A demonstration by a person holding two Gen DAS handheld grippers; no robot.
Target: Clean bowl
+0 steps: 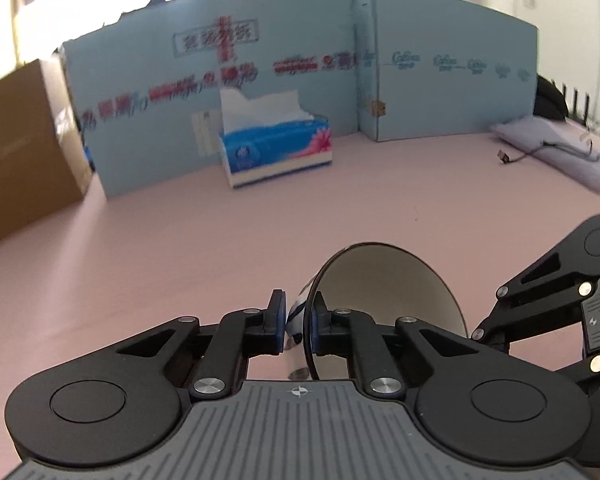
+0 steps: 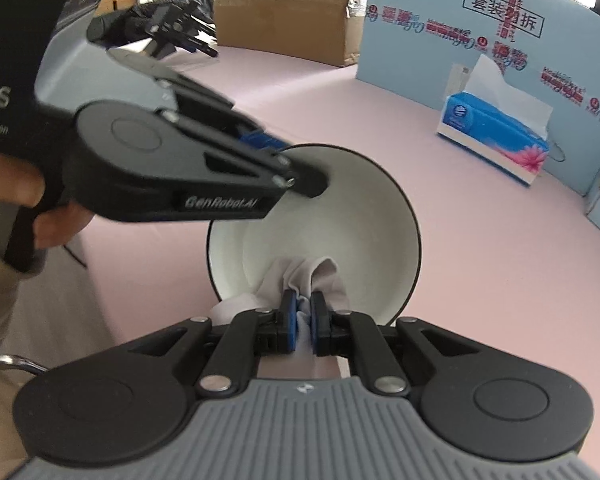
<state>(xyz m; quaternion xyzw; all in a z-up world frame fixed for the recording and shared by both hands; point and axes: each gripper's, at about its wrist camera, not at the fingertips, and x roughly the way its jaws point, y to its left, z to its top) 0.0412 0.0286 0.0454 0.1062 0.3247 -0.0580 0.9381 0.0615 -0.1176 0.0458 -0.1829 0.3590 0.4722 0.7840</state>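
The left gripper (image 1: 299, 322) is clamping its jaws on the bowl (image 2: 332, 216) rim, tipping it up off the pink worktop (image 1: 220, 240) so its inside faces the right gripper (image 2: 304, 326), whose jaws are pinching a white cloth (image 2: 324, 276) just ahead, pressing against the bowl's inner wall.

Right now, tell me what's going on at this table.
A person is wiping a bowl. The left gripper is clamped on the bowl's rim, holding it tipped on edge above the pink table. The right gripper pinches a white cloth against the bowl's inside. A tissue box stands further back.
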